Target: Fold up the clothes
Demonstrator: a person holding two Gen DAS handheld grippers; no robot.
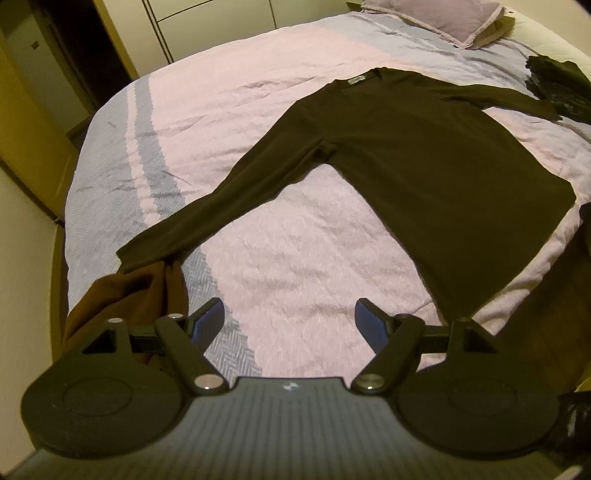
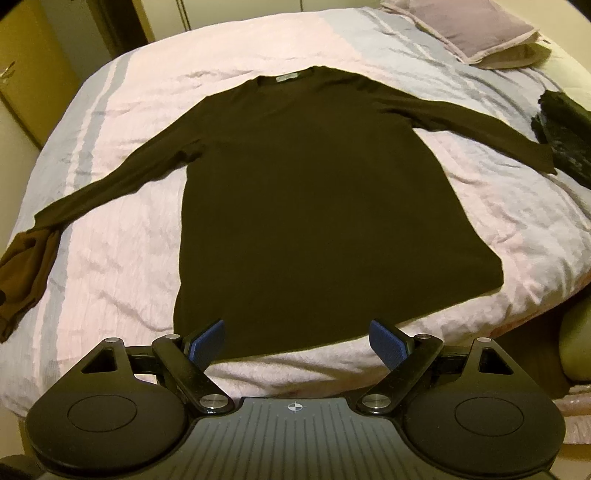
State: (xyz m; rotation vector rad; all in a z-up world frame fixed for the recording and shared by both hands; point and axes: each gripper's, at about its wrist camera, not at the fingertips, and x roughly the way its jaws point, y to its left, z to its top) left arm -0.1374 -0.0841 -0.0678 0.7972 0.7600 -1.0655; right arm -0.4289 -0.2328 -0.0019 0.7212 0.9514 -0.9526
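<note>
My left claw [image 1: 289, 320] wide open, empty, over bare bed [image 1: 280, 258]. My right claw [image 2: 298, 339] wide open, empty, at near hem of black shirt [image 2: 314, 184]. Shirt flat on bed, sleeves spread left and right, collar far. Pillow [image 2: 476, 29] far right.

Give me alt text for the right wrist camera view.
A dark long-sleeved top lies flat, sleeves spread, on a pink and grey bedspread, its hem nearest the open, empty right gripper. A brown garment sits at the left edge, a pillow at top right.
</note>
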